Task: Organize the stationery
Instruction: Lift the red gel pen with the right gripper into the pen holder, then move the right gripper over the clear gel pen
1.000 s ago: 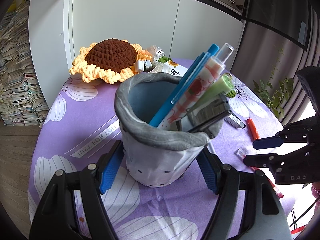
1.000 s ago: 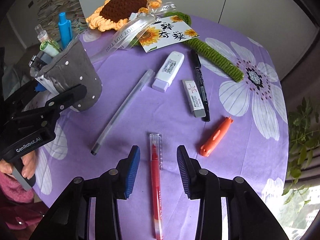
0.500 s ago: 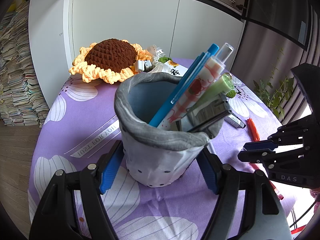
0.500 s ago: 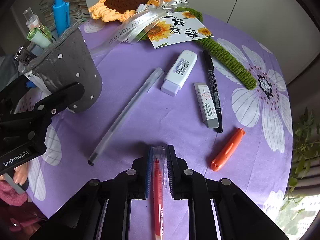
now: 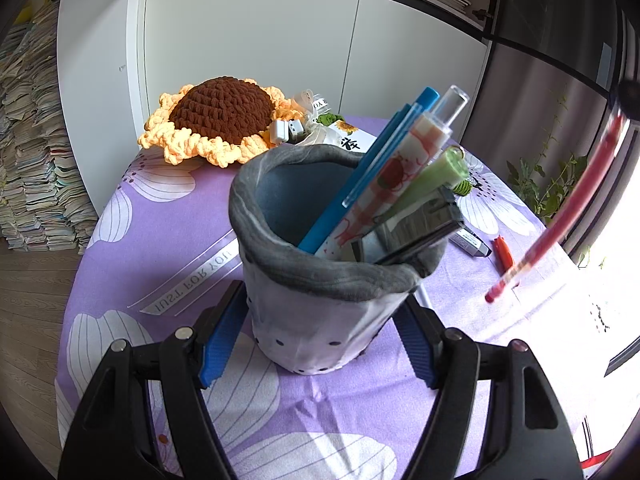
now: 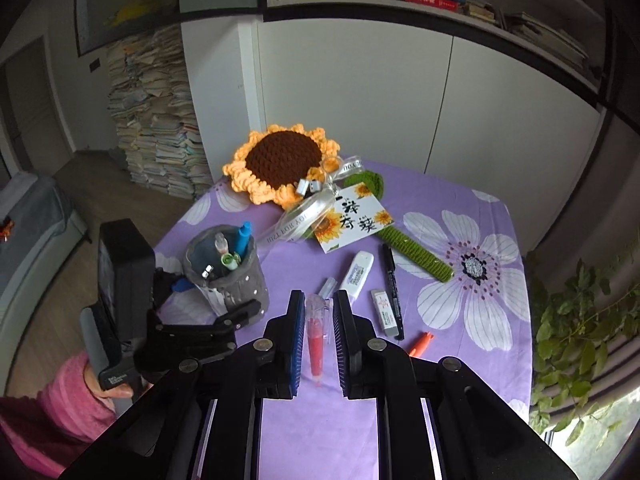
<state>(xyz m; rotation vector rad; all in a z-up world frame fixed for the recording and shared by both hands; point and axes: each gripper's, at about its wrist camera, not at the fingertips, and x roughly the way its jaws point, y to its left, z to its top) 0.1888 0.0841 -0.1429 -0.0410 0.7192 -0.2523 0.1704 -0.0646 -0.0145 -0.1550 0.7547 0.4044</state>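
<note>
A grey fabric pen holder (image 5: 320, 308) stands on the purple flowered tablecloth (image 5: 168, 248), and my left gripper (image 5: 320, 302) is shut on its lower sides. It contains blue pens (image 5: 384, 168), a patterned pen (image 5: 404, 172), a green pen (image 5: 436, 176) and a metal clip (image 5: 420, 224). My right gripper (image 6: 319, 300) is shut on a red pen (image 6: 316, 340) and holds it up above the table. In the left wrist view the red pen (image 5: 560, 216) hangs slanted and blurred to the right of the holder. The right wrist view shows the holder (image 6: 240, 284) at centre left.
On the cloth lie a clear pen (image 6: 328, 286), a white stick (image 6: 356, 274), an eraser (image 6: 382, 312), a black marker (image 6: 390, 280) and an orange cutter (image 6: 420, 344). A crochet sunflower (image 6: 280, 160) with a card (image 6: 352, 224) lies at the back. A pink sleeve (image 6: 68, 400) is at lower left.
My right gripper closed on the red pen where it lay on the cloth, then rose with it. The left gripper and the holder stayed still.
</note>
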